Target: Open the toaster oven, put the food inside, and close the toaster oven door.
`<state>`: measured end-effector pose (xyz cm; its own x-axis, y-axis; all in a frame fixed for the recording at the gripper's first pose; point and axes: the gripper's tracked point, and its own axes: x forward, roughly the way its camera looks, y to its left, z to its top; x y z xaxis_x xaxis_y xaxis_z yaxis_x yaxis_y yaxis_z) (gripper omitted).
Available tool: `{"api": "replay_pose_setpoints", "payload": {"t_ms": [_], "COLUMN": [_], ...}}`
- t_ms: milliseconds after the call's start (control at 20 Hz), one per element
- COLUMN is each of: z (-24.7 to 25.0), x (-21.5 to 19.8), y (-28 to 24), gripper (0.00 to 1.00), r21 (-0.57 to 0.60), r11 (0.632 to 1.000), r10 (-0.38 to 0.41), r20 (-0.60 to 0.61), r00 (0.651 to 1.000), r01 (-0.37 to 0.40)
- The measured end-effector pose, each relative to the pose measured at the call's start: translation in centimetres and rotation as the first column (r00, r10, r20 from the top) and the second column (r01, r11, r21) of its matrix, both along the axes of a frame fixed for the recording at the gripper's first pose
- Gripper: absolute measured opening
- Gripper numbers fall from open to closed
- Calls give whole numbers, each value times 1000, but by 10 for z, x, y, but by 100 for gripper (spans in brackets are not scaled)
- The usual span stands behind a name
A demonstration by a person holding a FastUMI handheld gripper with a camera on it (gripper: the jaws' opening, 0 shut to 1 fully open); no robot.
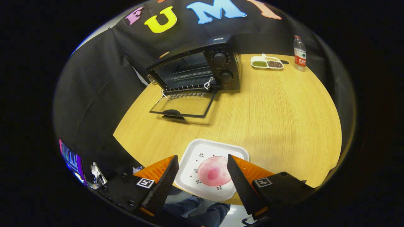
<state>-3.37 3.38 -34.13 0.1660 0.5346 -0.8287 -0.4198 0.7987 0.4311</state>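
1. Worktop (pixel 268 119): light wood grain, rounded far edge, black cloth wall behind it.
2. Toaster oven (pixel 202 67): black, at the far left of the worktop, well beyond the gripper. Two round knobs (pixel 220 58) stacked on its right panel. Wire rack (pixel 189 77) visible inside the open cavity.
3. Oven door (pixel 184 105): glass pane in a dark frame, folded fully down and lying flat toward the near side, handle at its front edge.
4. Plate (pixel 208 151): white, square with rounded corners, at the near edge of the worktop, partly overhanging it, small dark printed motifs on its surface.
5. Food (pixel 214 175): one round pink piece with a darker pink centre, resting on the plate, between the two fingers in this view.
6. Gripper (pixel 202 162): fingers spread wide apart, one on each side of the food, over the plate; whether they touch plate or food cannot be told.
7. Divided dish (pixel 267 62): white, at the far right, compartments holding green, pale and dark brown grains.
8. Water bottle (pixel 299 53): clear plastic, red label, upright, just beside the divided dish.
9. Person's legs (pixel 195 211): in blue trousers, below the worktop edge.
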Motion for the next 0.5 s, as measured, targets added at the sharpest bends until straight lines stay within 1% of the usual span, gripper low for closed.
{"api": "replay_pose_setpoints", "payload": {"t_ms": [300,500], "z": [-30,-45], "x": [-6,-9], "y": [-28,-36], "gripper": [99,96], "r21": [-33,-31], "r11": [998,998], "r10": [57,53], "r20": [-108,-197], "r00": [993,979], "r01": [-61,-60]}}
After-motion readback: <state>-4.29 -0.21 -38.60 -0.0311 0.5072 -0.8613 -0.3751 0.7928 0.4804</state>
